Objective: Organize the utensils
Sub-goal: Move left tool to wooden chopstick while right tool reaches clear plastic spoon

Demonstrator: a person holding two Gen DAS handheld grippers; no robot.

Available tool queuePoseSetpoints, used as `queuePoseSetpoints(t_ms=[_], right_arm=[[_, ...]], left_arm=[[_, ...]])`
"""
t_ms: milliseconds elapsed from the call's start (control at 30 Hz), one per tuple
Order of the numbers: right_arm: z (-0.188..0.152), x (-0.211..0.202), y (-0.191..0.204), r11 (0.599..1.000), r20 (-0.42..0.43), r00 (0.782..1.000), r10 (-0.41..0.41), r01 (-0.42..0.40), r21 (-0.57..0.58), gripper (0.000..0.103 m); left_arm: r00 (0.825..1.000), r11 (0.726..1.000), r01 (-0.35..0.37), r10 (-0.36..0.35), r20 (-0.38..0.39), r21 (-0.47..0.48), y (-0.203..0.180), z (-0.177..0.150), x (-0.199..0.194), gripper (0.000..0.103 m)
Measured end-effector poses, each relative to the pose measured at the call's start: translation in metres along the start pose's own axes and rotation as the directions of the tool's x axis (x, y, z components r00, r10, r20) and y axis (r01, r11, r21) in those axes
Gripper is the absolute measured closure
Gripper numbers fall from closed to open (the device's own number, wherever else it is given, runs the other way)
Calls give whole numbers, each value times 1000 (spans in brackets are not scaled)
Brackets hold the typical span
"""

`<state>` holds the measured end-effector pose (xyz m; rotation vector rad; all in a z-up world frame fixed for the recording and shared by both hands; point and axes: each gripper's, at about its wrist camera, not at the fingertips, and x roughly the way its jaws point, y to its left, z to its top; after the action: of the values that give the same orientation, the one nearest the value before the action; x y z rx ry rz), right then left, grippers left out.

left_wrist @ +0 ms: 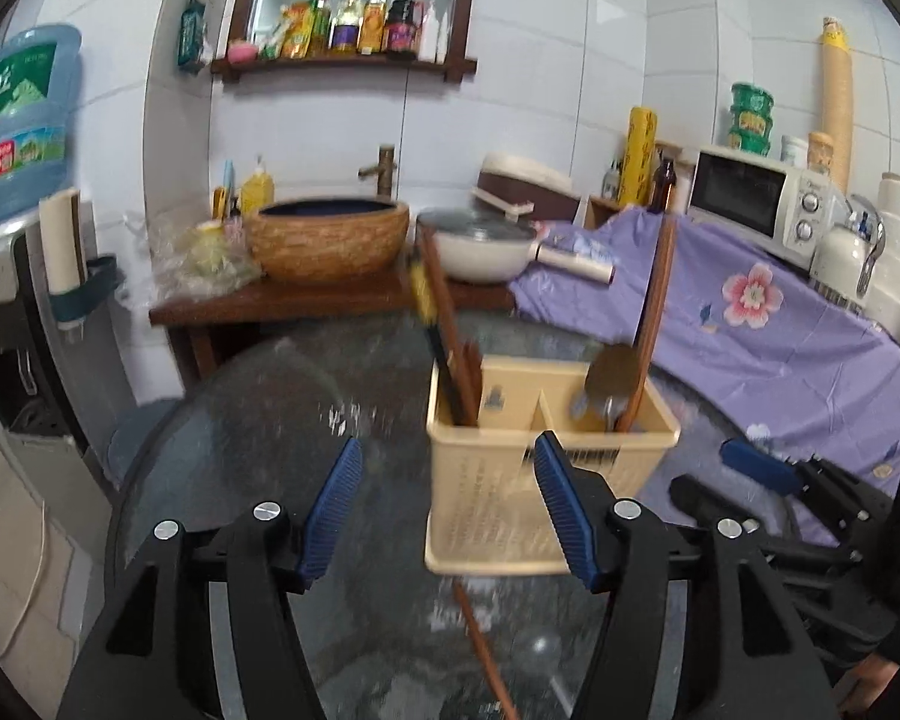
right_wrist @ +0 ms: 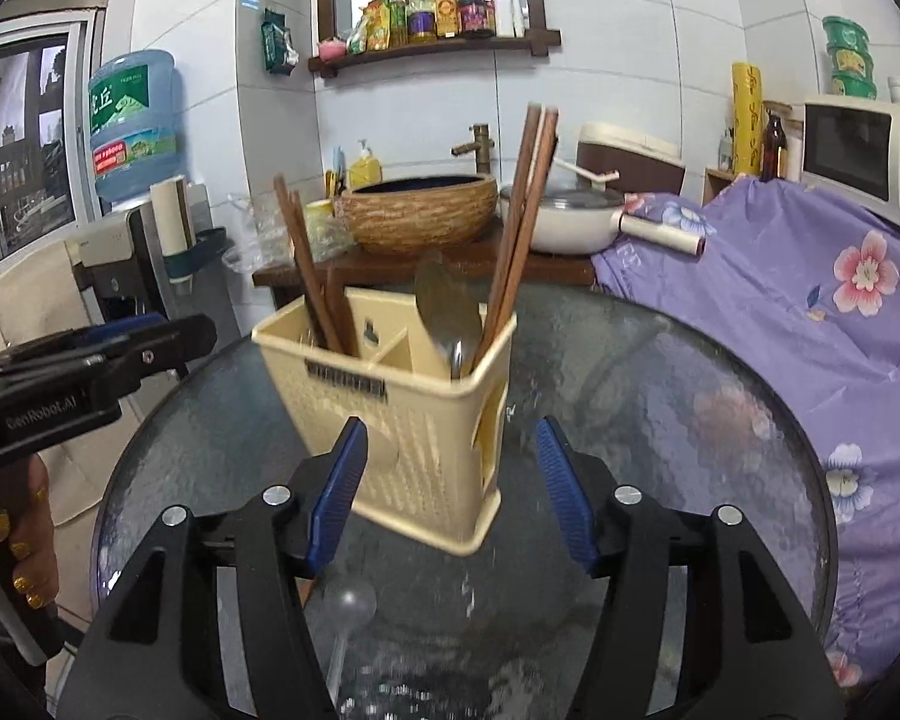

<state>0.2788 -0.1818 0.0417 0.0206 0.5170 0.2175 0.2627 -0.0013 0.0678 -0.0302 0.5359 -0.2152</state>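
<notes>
perforated cream plastic caddy (right_wrist: 414, 420), dark wooden chopsticks (right_wrist: 519, 222), textured glass tabletop (right_wrist: 660, 420), glossy metal spoon (right_wrist: 444, 306)

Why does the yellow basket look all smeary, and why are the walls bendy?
Left wrist view: the basket and the glass table are smeared by motion blur, while the left gripper stays sharp. Right wrist view: the basket is a little blurred. In both views the fisheye lens bends the wall tiles and darkens the corners.
</notes>
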Motion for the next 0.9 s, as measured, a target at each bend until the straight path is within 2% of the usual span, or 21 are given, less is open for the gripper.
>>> queuePoseSetpoints(t_ms=[167,233,333,600,767,900], right_arm=[[-31,3,-3,1000,-85,996,-13,13,5,43],[-44,6,-4,1000,-123,992,-16,18,13,43],[-64,11,-3,1000,-174,985,-10,14,19,43],[-95,18,-9,997,-251,968,17,4,82,43],[-100,15,-14,995,-259,966,6,19,94,43],[-99,12,-18,994,-262,965,6,23,107,43]], left_arm=[[992,1000,-4,4,-125,-3,7,-42,16,46],[982,1000,2,-6,-191,-20,11,-62,26,47],[966,998,13,-27,-257,-56,17,-82,34,53],[947,996,76,-86,-310,-44,3,-106,31,54],[935,994,109,-101,-340,5,-15,-118,36,54],[928,993,114,-95,-359,32,-23,-123,42,59]])
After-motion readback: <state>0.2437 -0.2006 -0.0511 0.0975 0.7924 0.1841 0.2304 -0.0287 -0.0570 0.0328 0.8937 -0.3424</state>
